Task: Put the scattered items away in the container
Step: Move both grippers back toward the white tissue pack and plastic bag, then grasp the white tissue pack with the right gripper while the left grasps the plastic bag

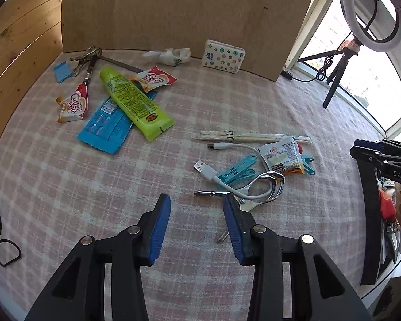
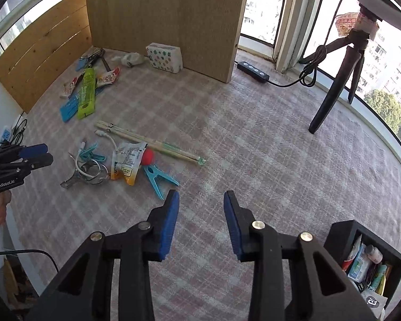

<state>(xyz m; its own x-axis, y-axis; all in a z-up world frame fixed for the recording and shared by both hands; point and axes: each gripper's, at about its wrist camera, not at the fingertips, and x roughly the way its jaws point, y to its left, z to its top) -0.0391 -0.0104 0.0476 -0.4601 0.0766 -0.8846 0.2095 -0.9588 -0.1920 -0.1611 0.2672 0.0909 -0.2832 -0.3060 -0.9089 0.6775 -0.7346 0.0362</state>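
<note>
Left gripper [image 1: 197,208] part-open, nothing between pads — white USB cable [image 1: 228,184] and metal opener [image 1: 264,192] lie just ahead to its right. Right gripper [image 2: 201,204] part-open, empty; blue clothespin [image 2: 159,178] just ahead-left, black container [image 2: 342,236] near its lower right, partly filled.

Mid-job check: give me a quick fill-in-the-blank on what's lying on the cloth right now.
1. The green tube lies on top of a flat ___ packet.
2. The white USB cable drapes over a teal ___.
3. The black container sits nearest the ___ gripper.
4. Both grippers' jaws are ___, holding nothing.

Missing words: blue; clothespin; right; open
</note>
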